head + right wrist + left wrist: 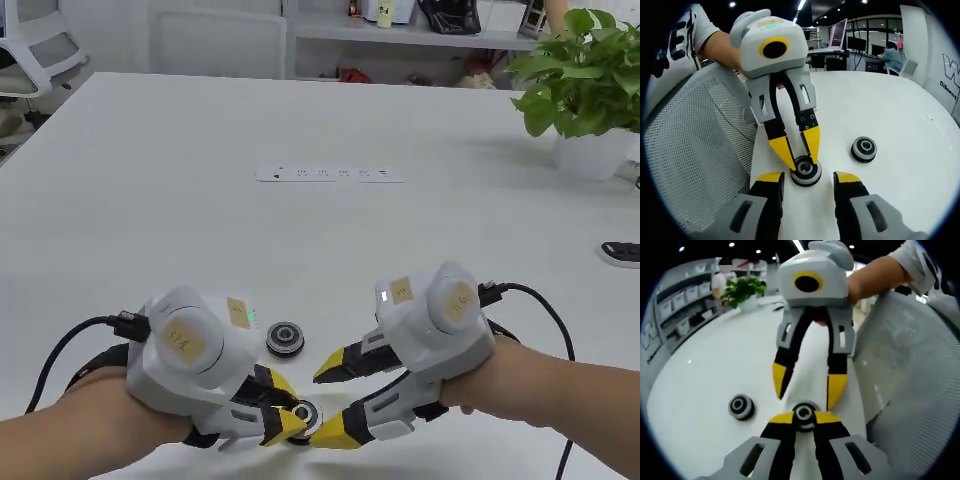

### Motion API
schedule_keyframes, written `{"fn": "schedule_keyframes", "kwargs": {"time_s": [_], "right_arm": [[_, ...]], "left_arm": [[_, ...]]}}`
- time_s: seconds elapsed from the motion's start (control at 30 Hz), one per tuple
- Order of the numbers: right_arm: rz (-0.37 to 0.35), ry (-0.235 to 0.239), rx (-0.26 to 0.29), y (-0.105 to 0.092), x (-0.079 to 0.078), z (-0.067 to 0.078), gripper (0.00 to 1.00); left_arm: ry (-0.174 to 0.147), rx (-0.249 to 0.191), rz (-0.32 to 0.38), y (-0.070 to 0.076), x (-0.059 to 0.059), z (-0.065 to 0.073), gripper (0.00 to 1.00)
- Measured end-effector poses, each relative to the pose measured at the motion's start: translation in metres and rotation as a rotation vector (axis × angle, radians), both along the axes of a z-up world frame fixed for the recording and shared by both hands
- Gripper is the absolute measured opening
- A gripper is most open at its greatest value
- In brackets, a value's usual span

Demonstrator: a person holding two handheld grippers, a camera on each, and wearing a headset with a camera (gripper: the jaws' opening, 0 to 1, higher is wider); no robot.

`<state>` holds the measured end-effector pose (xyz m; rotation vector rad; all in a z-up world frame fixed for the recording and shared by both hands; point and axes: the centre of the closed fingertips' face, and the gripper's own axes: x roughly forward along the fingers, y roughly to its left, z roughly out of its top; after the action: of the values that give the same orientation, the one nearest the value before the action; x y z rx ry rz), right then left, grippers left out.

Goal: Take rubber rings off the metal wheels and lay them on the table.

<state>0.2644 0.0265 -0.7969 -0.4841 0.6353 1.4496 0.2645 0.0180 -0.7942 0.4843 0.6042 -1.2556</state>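
Observation:
A small metal wheel (304,412) with a black rubber ring lies at the table's near edge, and my left gripper (288,418) is shut on it. In the left gripper view the yellow tips pinch the wheel (804,413) from both sides. My right gripper (325,407) faces it, open, one jaw on each side of the wheel (806,171) without touching it. A second ringed wheel (285,339) lies flat a little farther in, also seen as a wheel (741,407) left of the jaws and a wheel (863,149) right of them.
A white power strip (330,174) lies mid-table. A potted plant (590,150) stands at the far right, with a dark object (622,252) at the right edge. A grey mesh chair (700,150) sits just off the near table edge. Cables trail from both grippers.

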Motion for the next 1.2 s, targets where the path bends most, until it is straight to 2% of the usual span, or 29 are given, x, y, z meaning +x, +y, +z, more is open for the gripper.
{"fn": "schedule_keyframes", "kwargs": {"time_s": [0.67, 0.93, 1.2], "right_arm": [[-0.050, 0.070, 0.037, 0.000, -0.002, -0.012, 0.27], [-0.040, 0.070, 0.043, 0.001, -0.004, -0.014, 0.25], [-0.042, 0.090, 0.056, -0.001, -0.004, -0.013, 0.24]], "left_arm": [[-0.007, -0.010, -0.004, 0.000, 0.000, 0.000, 0.14], [0.003, -0.018, 0.010, 0.000, 0.001, 0.000, 0.13], [-0.006, -0.015, 0.003, 0.000, 0.001, 0.000, 0.13]]}}
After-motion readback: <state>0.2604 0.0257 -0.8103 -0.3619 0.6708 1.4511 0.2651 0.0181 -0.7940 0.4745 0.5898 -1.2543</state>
